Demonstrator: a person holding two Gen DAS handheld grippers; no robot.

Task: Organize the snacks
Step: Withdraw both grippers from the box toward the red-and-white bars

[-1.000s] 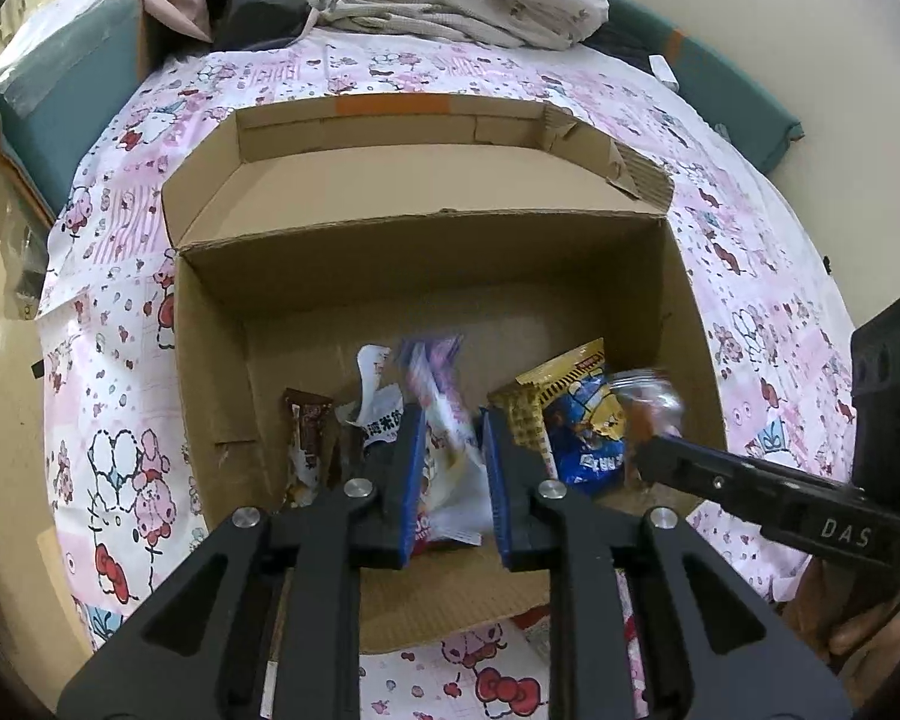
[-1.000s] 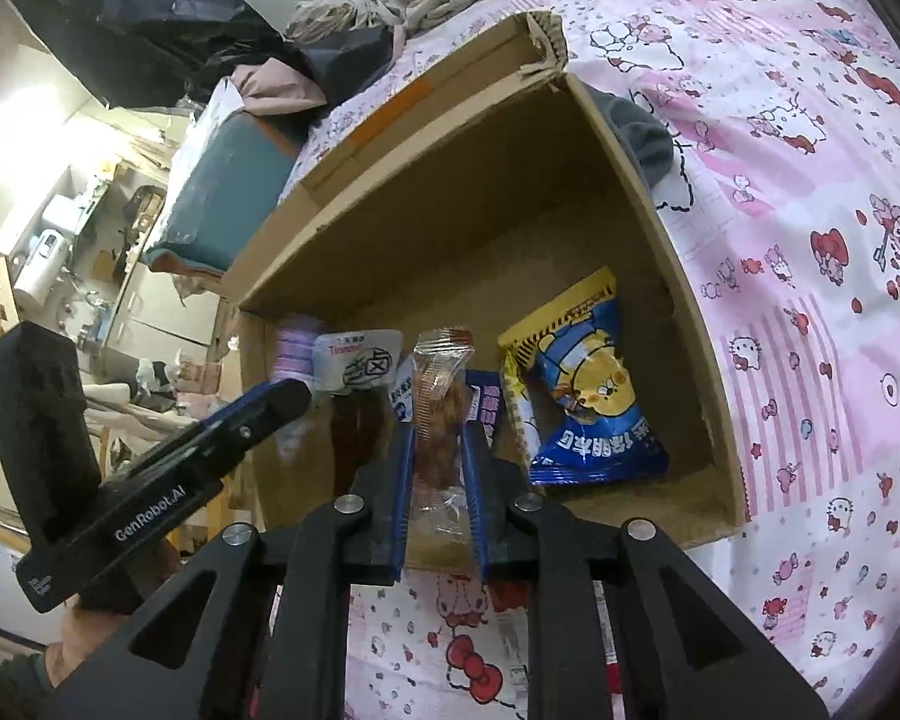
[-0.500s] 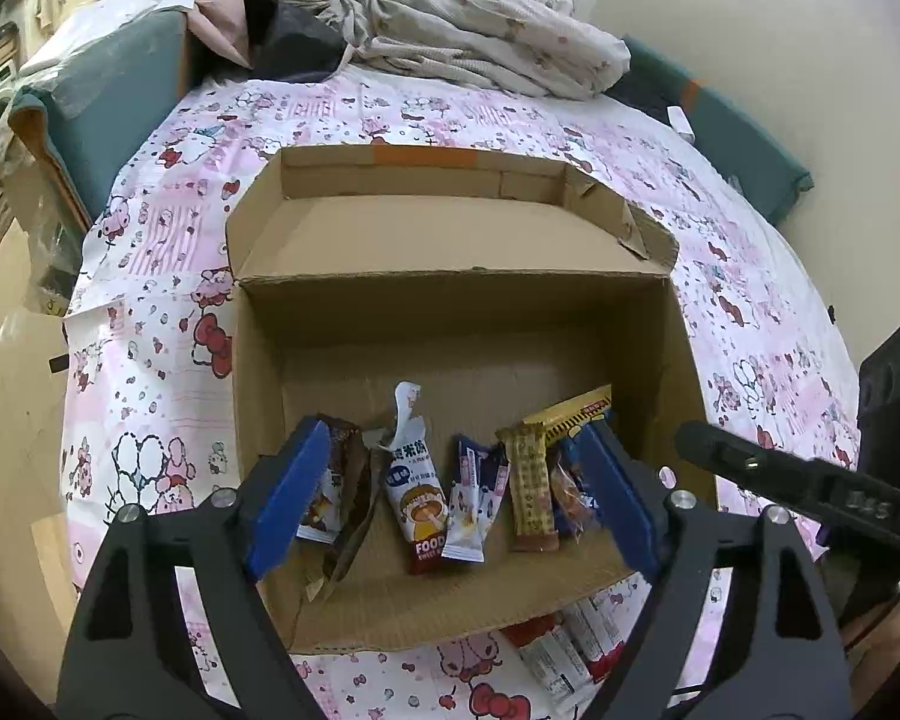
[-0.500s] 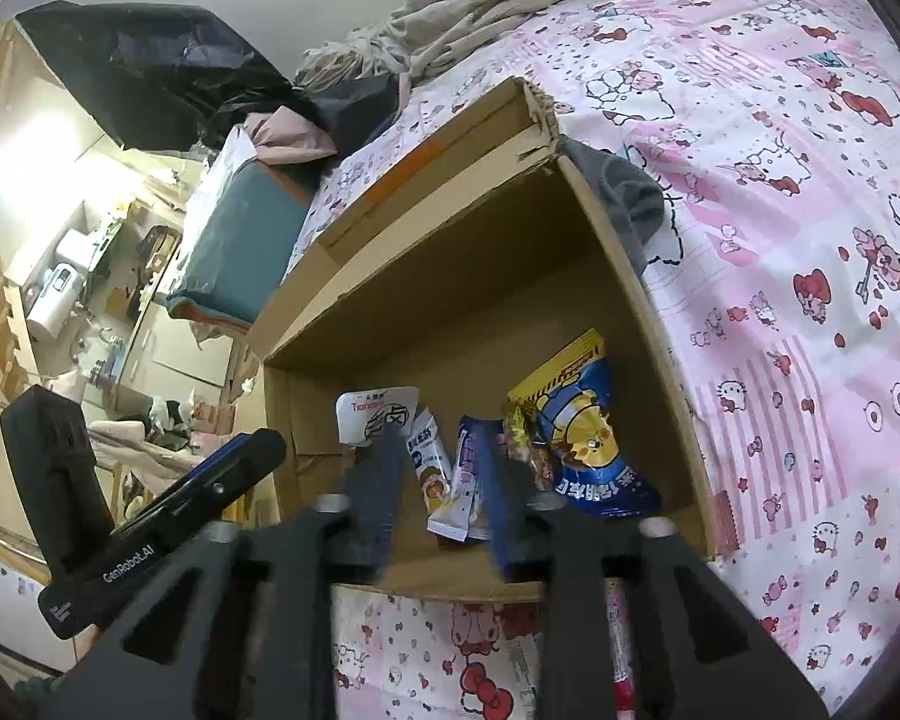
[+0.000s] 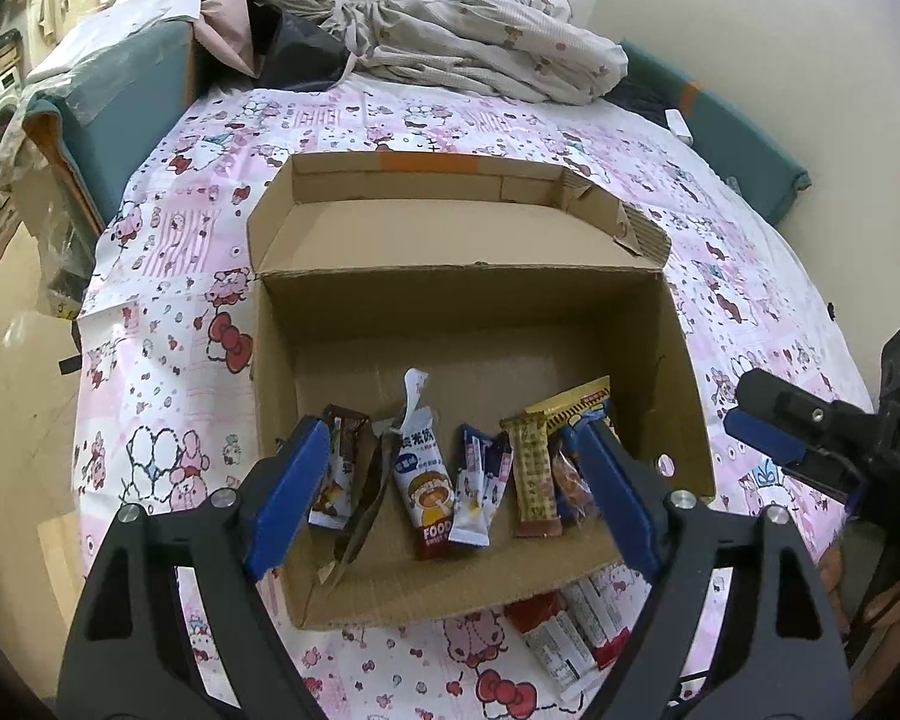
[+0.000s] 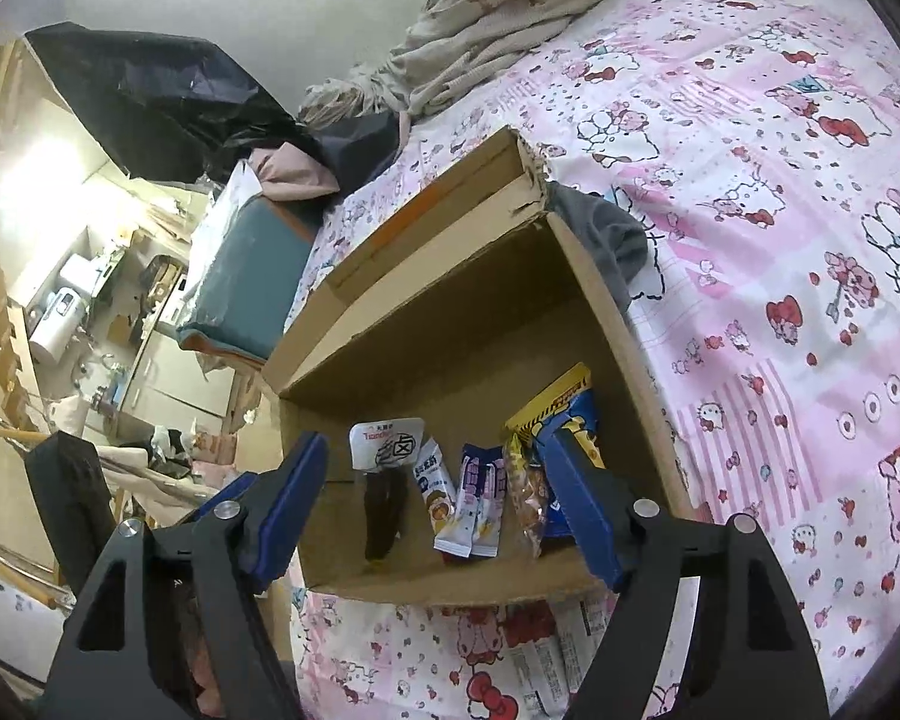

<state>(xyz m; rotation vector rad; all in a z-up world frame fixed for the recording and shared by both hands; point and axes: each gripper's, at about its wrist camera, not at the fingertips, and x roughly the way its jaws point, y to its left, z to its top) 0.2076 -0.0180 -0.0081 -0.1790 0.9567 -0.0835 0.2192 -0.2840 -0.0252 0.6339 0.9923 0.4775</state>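
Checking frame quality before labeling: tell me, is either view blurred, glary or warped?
Left wrist: sharp, evenly lit, fisheye bows the box edges, corners vignetted black. Right wrist: sharp on the snacks, blown-out glare at the left edge in the background room, strong tilt and barrel distortion.

The blue-and-yellow snack bag is mostly hidden behind the left gripper's jaws.

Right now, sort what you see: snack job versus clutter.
Job: cardboard box; snack packets in it; loose packets before the box; left gripper, right gripper, both open.
Clutter: crumpled blanket; teal cushion; black bag.
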